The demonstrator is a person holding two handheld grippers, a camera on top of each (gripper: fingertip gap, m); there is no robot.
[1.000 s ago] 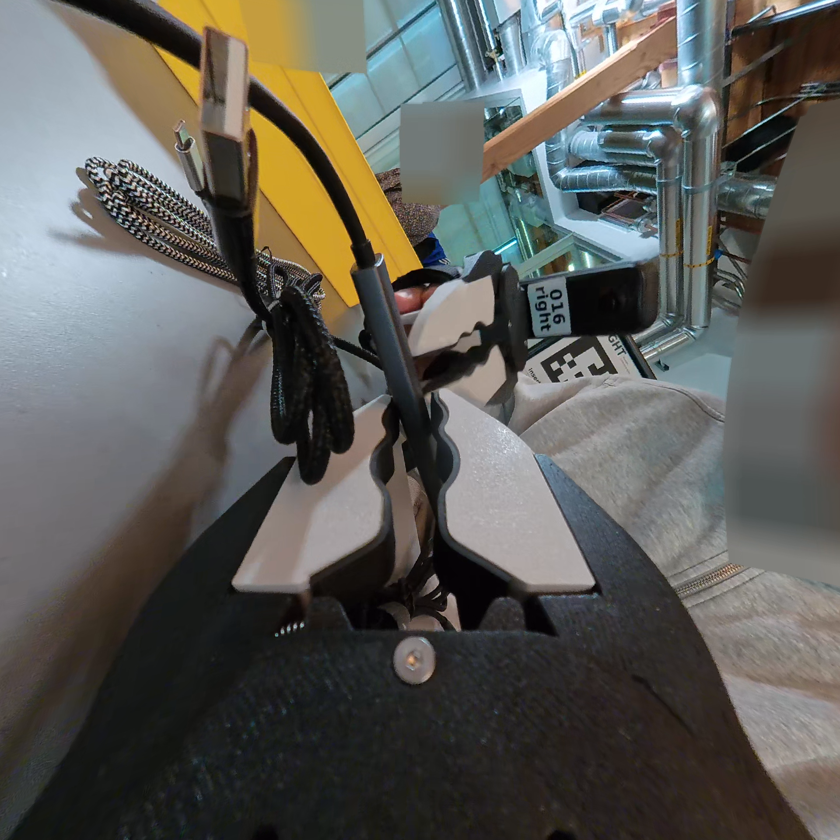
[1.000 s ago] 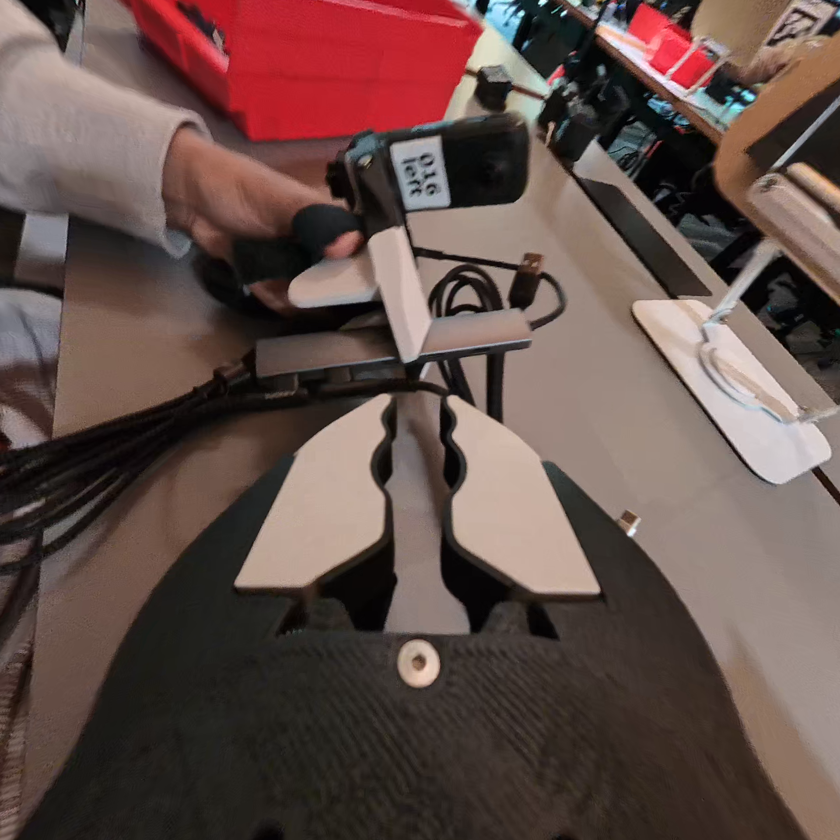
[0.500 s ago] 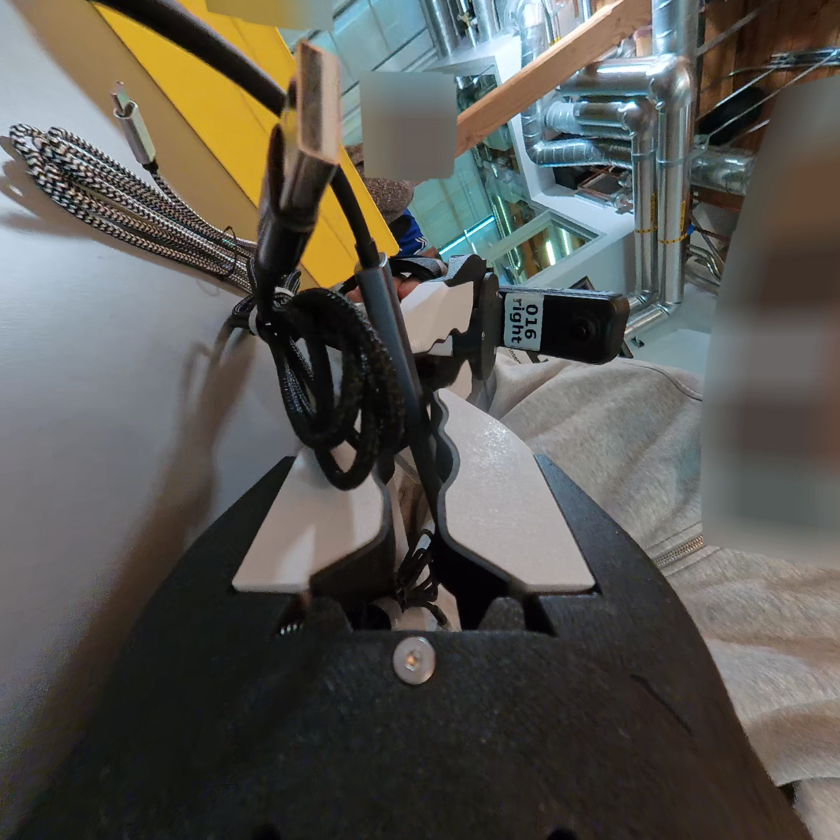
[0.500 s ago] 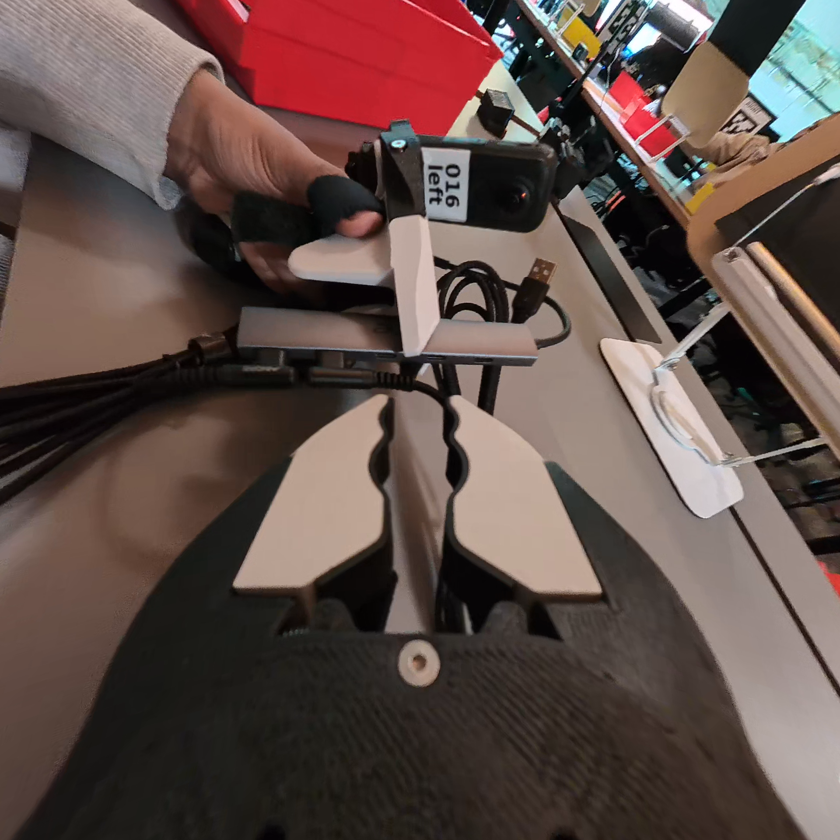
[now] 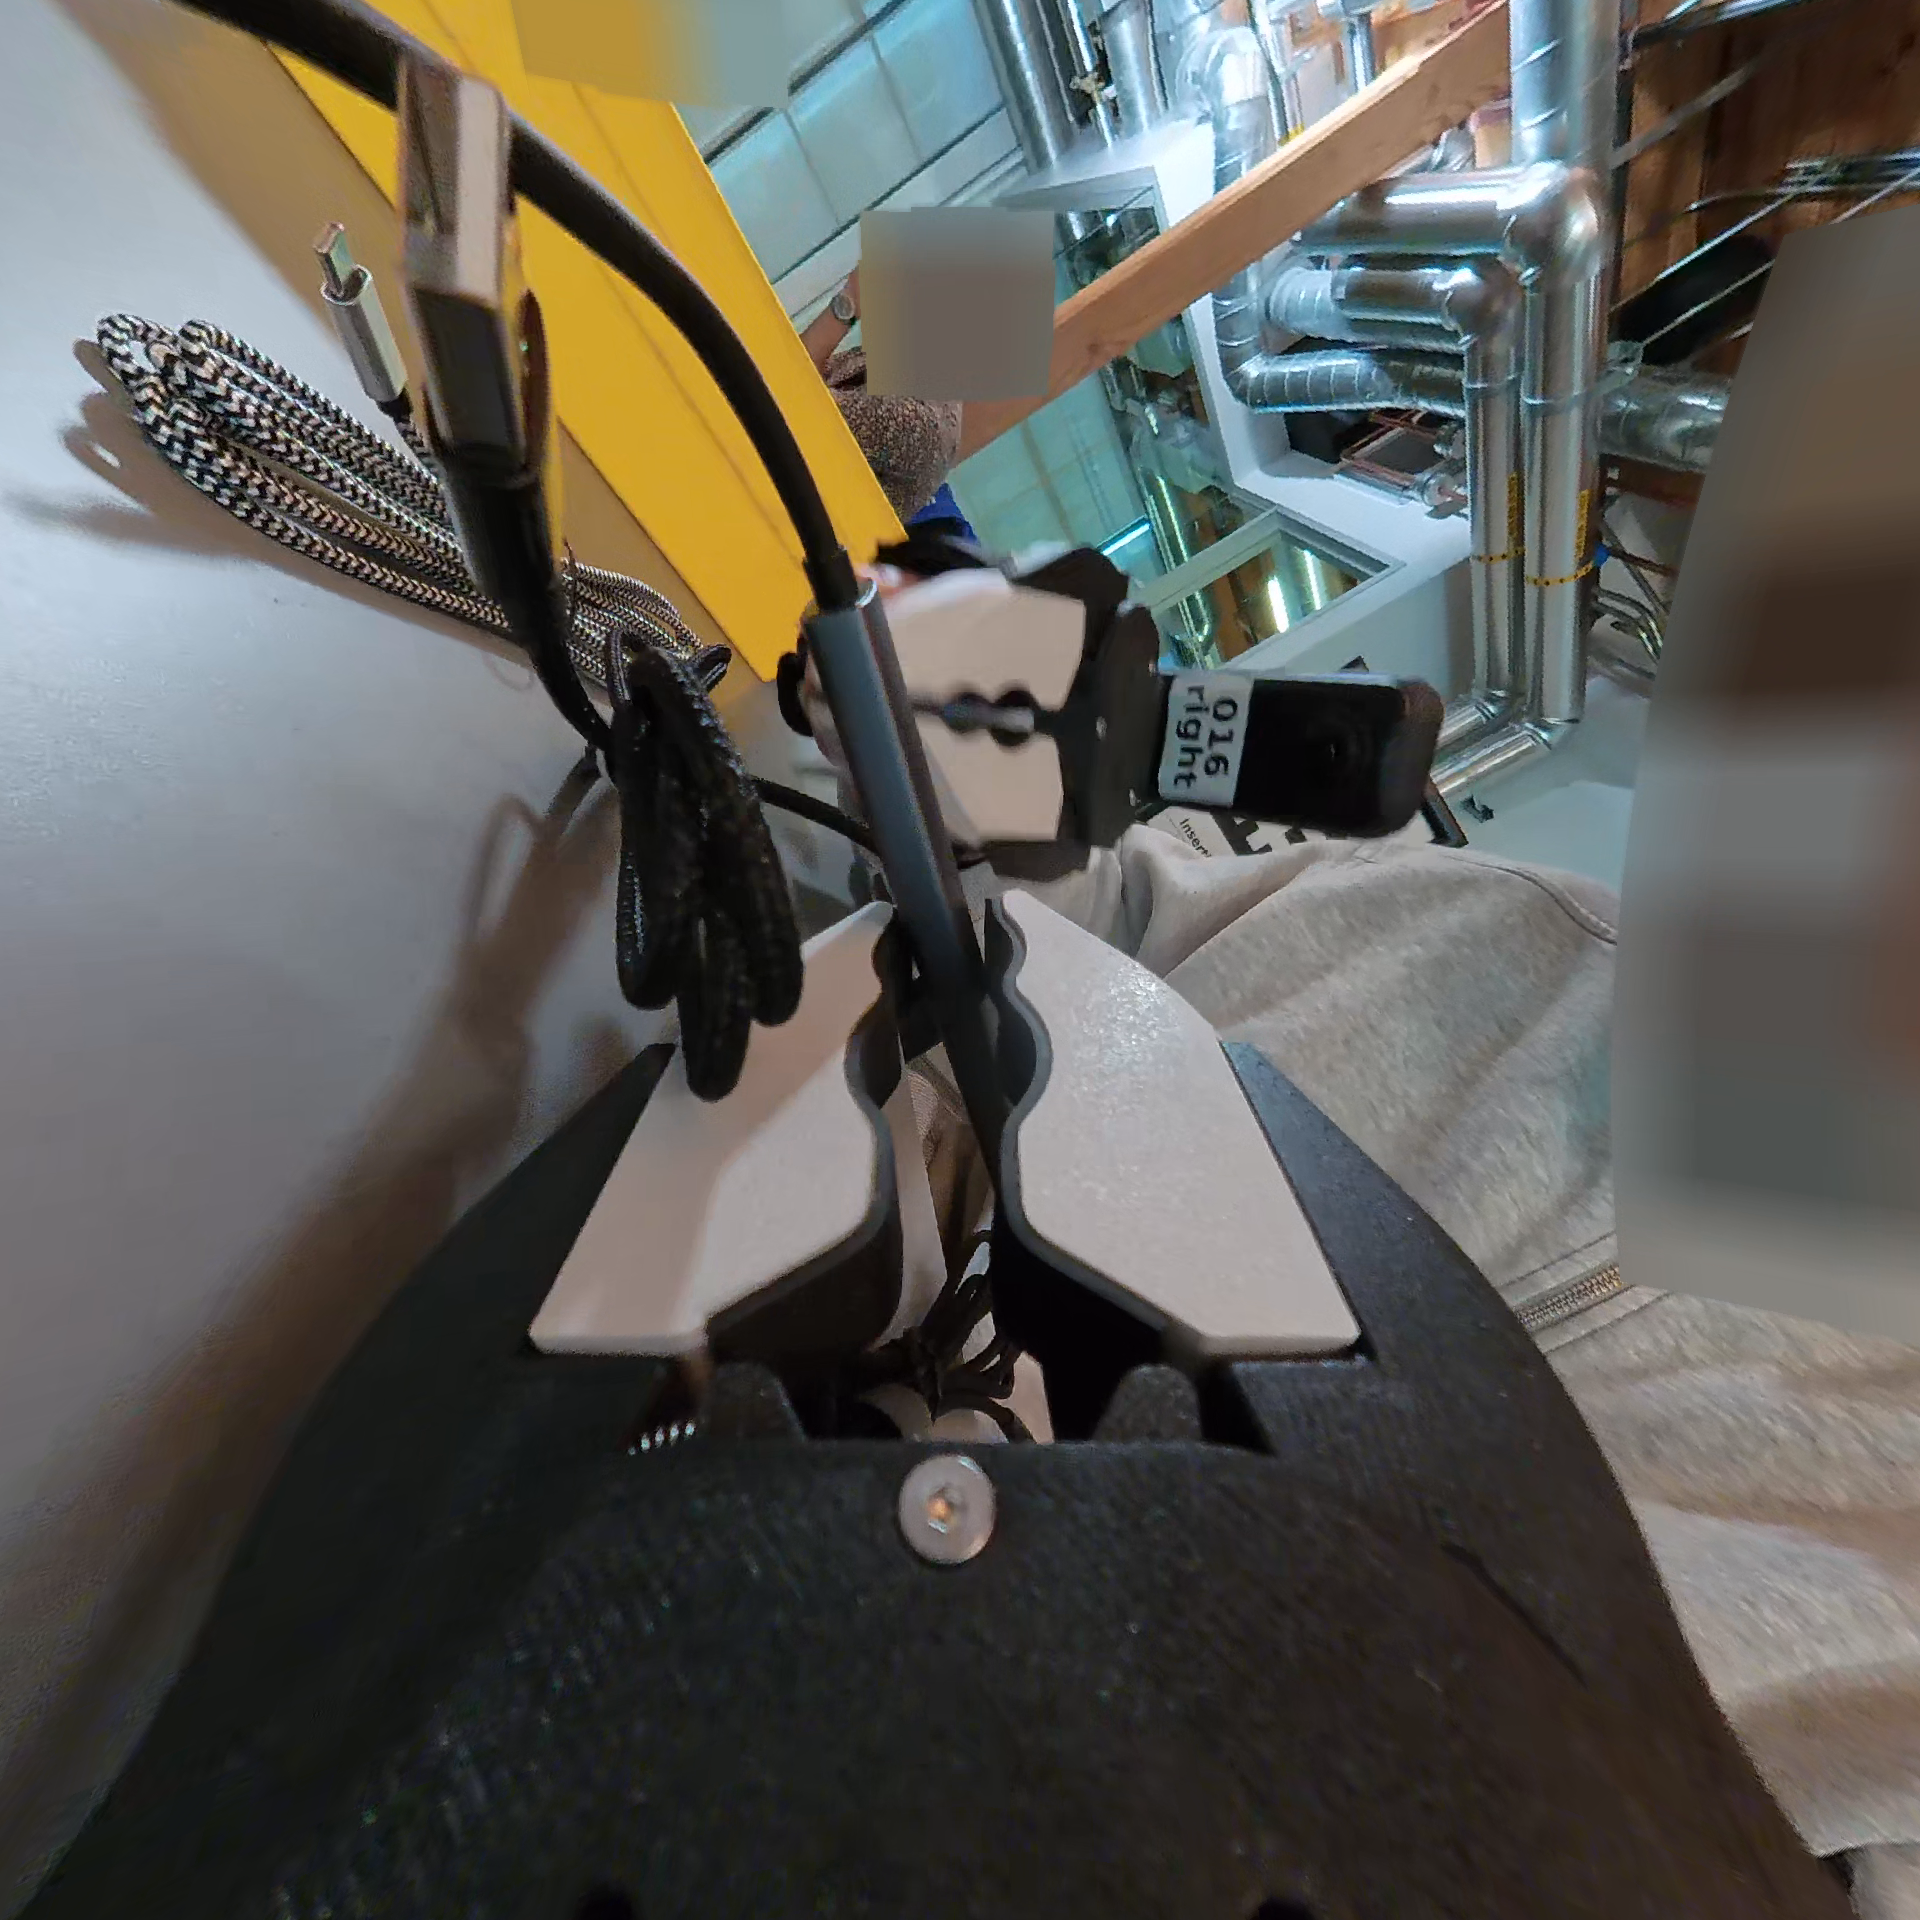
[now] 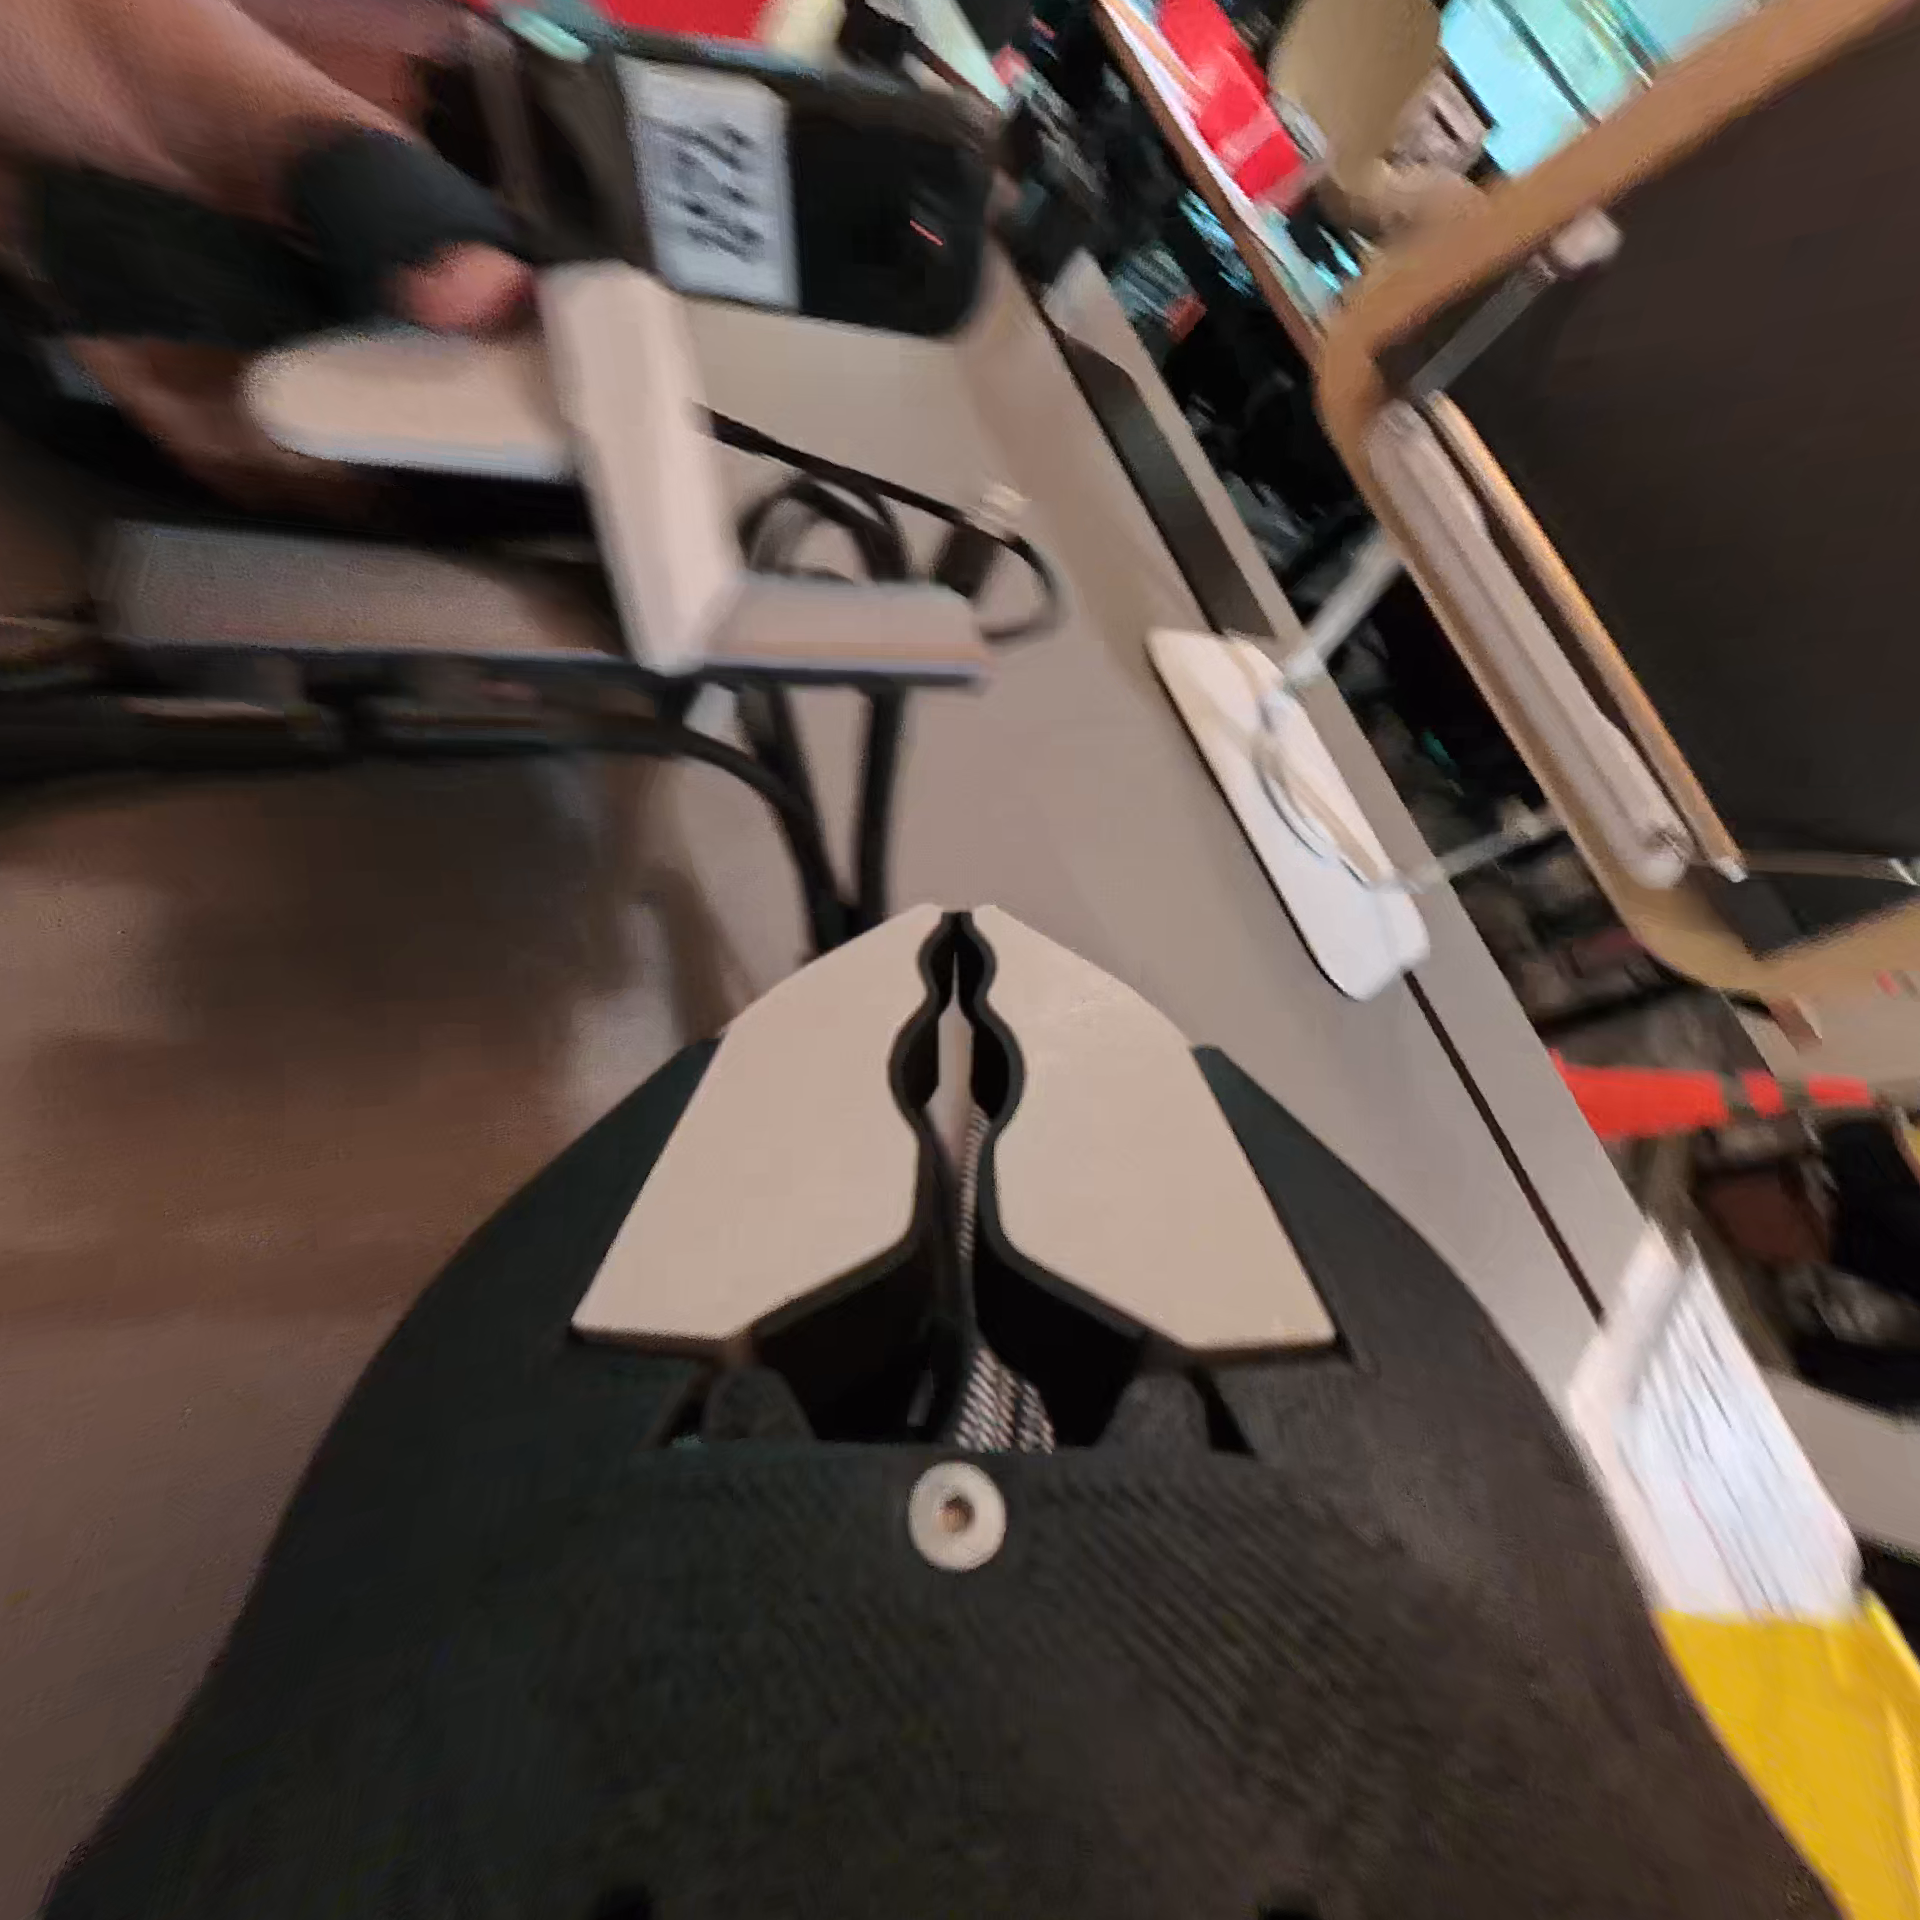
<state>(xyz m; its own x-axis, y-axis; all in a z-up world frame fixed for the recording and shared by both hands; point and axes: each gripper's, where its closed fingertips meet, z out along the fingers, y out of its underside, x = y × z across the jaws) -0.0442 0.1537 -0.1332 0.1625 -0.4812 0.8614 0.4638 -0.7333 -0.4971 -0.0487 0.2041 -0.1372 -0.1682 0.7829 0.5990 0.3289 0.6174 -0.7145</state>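
Hub (image 5: pixel 904 831), a grey bar, is clamped edge-on in the left tool (image 5: pixel 940 925) above the surface (image 5: pixel 208 831). Its cables (image 5: pixel 707 862) are shown sharply only in the left view. The right tool (image 6: pixel 961 914), blurred in its own view, is seen pinched nearly closed on a thin cable (image 6: pixel 961 1195).

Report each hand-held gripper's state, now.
Left hand-held gripper: shut on the grey hub.
Right hand-held gripper: shut; a black-and-white braided cable runs between its fingers.
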